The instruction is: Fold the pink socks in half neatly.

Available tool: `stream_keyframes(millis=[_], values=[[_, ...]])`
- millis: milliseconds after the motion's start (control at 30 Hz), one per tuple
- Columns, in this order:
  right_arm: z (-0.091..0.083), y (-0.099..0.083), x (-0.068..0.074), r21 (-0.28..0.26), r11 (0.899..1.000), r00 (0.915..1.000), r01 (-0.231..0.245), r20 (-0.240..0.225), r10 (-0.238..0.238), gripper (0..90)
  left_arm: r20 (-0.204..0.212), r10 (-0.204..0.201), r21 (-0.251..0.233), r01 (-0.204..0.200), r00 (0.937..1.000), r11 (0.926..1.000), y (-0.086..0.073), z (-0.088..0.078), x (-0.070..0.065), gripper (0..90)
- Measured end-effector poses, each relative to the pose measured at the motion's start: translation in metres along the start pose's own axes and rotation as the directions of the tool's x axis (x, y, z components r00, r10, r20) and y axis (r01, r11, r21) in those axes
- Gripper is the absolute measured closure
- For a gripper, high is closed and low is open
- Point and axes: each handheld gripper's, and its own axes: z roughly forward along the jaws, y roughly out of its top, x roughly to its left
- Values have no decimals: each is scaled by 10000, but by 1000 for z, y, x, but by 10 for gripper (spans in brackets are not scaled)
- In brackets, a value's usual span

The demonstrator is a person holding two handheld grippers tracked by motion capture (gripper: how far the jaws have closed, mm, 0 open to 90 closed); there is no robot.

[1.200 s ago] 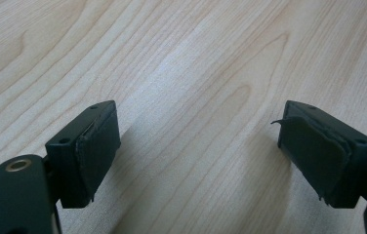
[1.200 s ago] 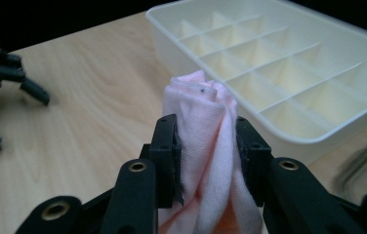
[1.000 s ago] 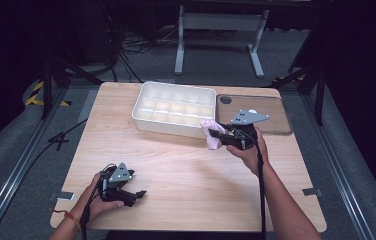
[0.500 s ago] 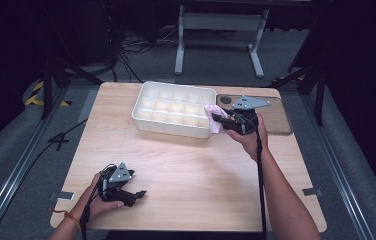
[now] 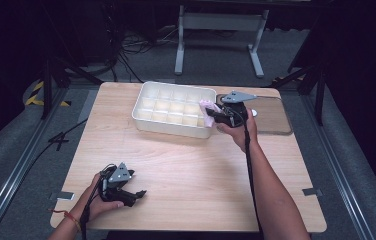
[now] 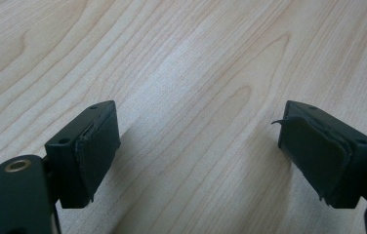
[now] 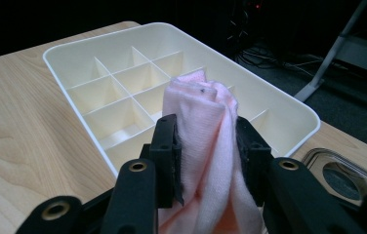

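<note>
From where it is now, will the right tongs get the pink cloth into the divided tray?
Probably yes: the right tongs grip the pink cloth at the divided tray's right end, with open compartments just ahead.

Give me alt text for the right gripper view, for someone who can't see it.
The right gripper has its two black jaws shut on a bunched pink cloth, held just over the near end of a white divided tray whose compartments look empty. The tray sits on a light wooden table.
</note>
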Motion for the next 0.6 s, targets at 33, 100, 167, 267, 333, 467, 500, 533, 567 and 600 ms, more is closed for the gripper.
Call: stream_keyframes(millis=[33,100,167,267,333,467,500,533,567,600], values=[[2,0,0,45,10000,10000,18,31,-18,680,-2,-3,-1,3,10000,10000,0,0,0,157],[8,1,1,115,9999,9999,89,77,-90,681,-5,-11,-8,11,10000,10000,0,0,0,157],[12,2,0,181,9996,9996,219,174,-222,680,-8,-27,-5,27,10000,10000,0,0,0,157],[18,1,-1,234,9995,9993,193,300,-200,680,-16,-46,-20,46,10000,10000,0,0,-1,158],[23,0,-2,327,9992,9988,247,404,-261,680,-23,-94,-19,94,10000,10000,0,0,-1,158],[32,0,-1,433,9984,9981,359,494,-380,680,-34,-102,-31,102,9999,9999,0,0,-1,159],[34,0,0,472,9982,9979,377,506,-400,680,-35,-106,-33,106,9999,9999,0,0,-1,159],[36,-1,1,518,9976,9974,453,530,-480,680,-34,-109,-50,108,9999,9999,-1,0,-1,159],[38,-2,2,625,9969,9973,478,530,-511,679,-44,-97,-45,97,9999,9999,0,0,-1,159],[40,-3,2,701,9962,9971,509,524,-547,679,-54,-101,-46,100,9999,9999,-1,0,-1,159]])
